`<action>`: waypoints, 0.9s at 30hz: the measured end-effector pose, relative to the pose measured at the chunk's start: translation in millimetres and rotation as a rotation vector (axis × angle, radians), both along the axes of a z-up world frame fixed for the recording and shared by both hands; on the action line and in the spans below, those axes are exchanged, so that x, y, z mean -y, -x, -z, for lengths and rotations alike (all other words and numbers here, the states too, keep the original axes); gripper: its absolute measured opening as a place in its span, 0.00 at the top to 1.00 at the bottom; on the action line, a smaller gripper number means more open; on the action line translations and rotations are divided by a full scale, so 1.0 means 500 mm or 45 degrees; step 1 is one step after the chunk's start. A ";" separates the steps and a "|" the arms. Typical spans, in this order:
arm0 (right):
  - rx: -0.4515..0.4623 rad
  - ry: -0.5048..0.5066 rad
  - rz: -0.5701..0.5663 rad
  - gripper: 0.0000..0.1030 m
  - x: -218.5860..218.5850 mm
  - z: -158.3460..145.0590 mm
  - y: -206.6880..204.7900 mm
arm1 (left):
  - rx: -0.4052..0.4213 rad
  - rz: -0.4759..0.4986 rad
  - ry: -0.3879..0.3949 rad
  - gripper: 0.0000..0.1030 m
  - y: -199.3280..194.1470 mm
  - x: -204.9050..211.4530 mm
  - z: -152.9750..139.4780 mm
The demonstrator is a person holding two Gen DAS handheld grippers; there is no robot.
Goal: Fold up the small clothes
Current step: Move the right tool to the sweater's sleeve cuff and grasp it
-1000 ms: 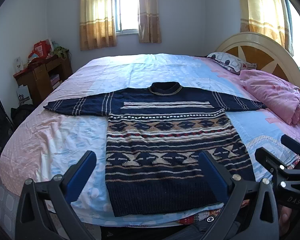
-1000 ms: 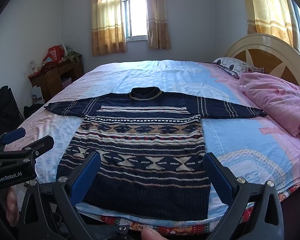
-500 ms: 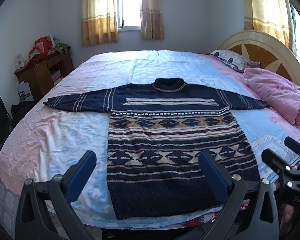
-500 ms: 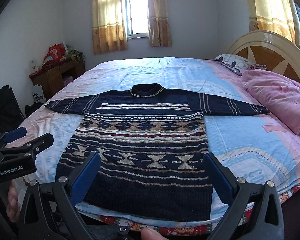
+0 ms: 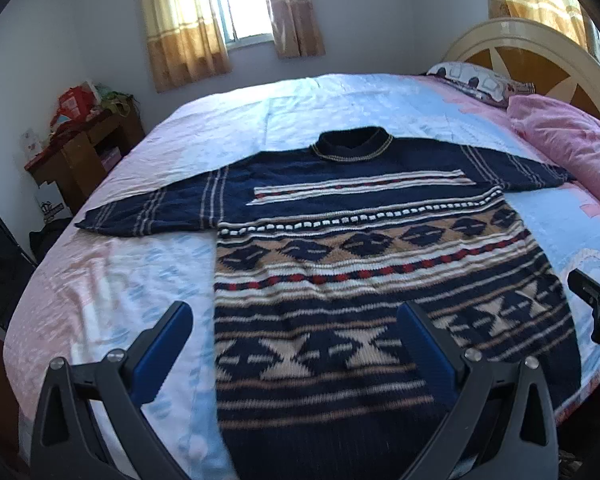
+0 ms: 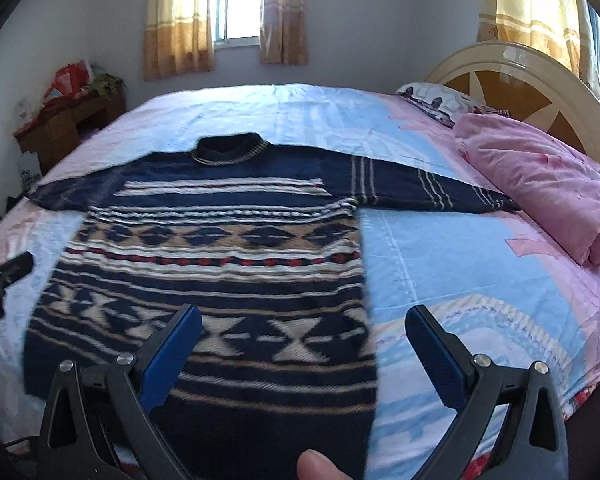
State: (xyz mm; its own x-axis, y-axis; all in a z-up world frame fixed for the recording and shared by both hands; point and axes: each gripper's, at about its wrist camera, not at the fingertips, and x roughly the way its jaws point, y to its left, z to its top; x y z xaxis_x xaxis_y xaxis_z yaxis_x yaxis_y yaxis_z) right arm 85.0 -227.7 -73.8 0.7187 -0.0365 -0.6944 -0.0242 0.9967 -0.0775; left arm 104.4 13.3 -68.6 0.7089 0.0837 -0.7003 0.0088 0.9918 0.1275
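A navy patterned sweater point(image 5: 364, 264) lies flat, front up, on a bed point(image 5: 112, 280) covered in a pink-and-blue sheet, sleeves stretched out to both sides, collar toward the far window point(image 5: 242, 4). Two hand-held grippers hover above its hem end, neither touching it. The left gripper point(image 5: 296, 344) has its blue-padded jaws spread wide over the sweater's left lower part; the right gripper point(image 6: 304, 344) — jaws equally wide apart — straddles the sweater's right edge. A pink quilt point(image 6: 540, 188) is bunched by the headboard point(image 6: 516, 80), just beside the right sleeve's cuff. A fingertip point(image 6: 320, 466) shows at the bottom — the view is blurred.
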 end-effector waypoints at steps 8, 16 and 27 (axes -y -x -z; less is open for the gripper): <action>-0.061 0.021 0.050 0.01 0.066 0.049 -0.103 | -0.007 0.003 -0.061 0.00 -0.110 0.013 0.024; -0.031 -0.008 0.125 0.01 0.178 0.047 -0.213 | 0.067 -0.005 -0.081 0.00 -0.228 0.027 0.043; -0.048 -0.131 0.386 0.27 0.441 0.052 -0.373 | 0.081 -0.093 -0.087 0.00 -0.349 0.016 0.092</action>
State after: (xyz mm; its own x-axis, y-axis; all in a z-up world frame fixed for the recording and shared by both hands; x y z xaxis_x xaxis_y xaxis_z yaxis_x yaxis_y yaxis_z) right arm 271.4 -448.3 -99.6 0.6595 -0.1732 -0.7314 0.2744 0.9614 0.0197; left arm 279.0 5.1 -114.7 0.7418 0.1828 -0.6452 -0.0732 0.9784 0.1931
